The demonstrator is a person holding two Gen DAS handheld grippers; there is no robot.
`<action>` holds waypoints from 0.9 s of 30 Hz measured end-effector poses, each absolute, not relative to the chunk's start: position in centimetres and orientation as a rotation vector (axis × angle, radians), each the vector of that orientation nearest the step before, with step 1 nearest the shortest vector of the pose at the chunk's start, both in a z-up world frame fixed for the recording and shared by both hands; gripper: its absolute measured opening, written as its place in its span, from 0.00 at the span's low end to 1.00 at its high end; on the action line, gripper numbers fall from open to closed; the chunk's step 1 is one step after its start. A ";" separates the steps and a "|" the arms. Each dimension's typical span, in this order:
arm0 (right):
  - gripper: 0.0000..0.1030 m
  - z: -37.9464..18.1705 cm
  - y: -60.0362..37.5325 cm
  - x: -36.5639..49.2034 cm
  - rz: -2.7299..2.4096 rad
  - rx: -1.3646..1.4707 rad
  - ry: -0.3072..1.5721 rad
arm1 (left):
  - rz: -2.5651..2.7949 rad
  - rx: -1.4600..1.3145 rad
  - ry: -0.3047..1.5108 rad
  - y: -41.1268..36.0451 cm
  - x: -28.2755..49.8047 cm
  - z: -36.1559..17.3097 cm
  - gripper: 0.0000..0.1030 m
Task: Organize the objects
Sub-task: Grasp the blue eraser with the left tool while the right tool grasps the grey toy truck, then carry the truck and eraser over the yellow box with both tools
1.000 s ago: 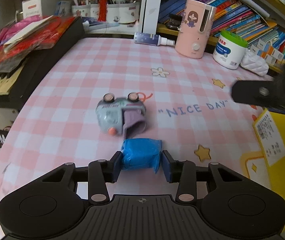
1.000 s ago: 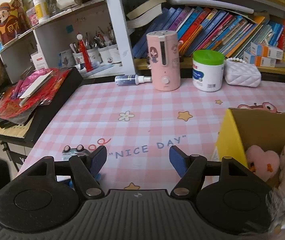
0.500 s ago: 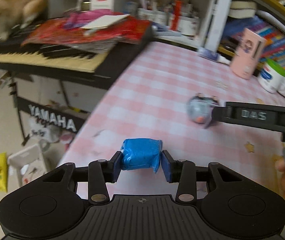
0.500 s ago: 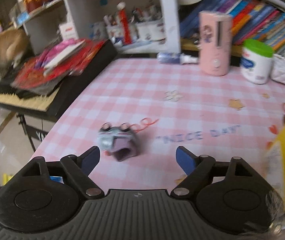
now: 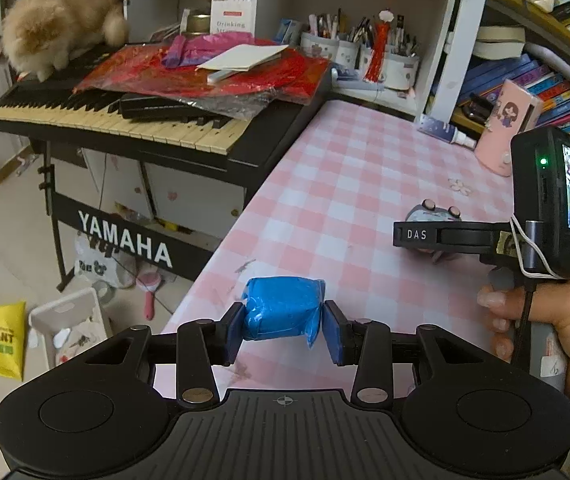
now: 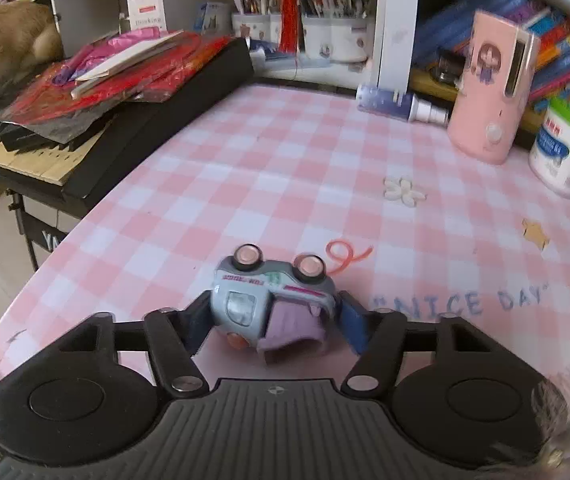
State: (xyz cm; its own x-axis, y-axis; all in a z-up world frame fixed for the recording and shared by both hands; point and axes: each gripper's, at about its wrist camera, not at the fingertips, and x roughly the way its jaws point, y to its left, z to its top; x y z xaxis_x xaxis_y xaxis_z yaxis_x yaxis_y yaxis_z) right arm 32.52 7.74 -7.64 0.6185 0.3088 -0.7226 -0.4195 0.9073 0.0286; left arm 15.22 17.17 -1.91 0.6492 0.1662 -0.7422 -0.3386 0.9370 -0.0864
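From my left claw's view, my other claw hides most of the toy car; only its wheels and top show. From my right claw's view, the books at far right are blurred, the white jar is cut by the edge, and the car's lettering is too smeared to read.

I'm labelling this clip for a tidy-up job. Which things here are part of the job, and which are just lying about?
Part of the job:
blue packet, held in the left tongs
toy car, upside down, between the right tongs

Just lying about:
pink bottle
white tub
spray bottle
keyboard
cat
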 end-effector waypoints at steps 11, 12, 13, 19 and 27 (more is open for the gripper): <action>0.59 -2.3 2.5 25.6 0.418 -0.126 0.762 | 0.155 -0.278 0.717 15.8 11.9 -0.1 0.37; 0.59 -1.6 2.0 24.6 0.421 -0.127 0.753 | 0.136 -0.280 0.709 15.6 11.4 0.1 0.37; 0.59 -1.0 1.4 23.5 0.424 -0.129 0.748 | 0.117 -0.279 0.701 15.3 10.9 0.3 0.37; 0.59 2.3 -2.6 16.6 0.406 -0.025 0.800 | 0.010 -0.254 0.663 13.6 6.8 1.7 0.37; 0.59 2.6 -6.5 7.3 0.319 -0.016 0.795 | -0.100 -0.240 0.665 11.8 1.5 1.8 0.37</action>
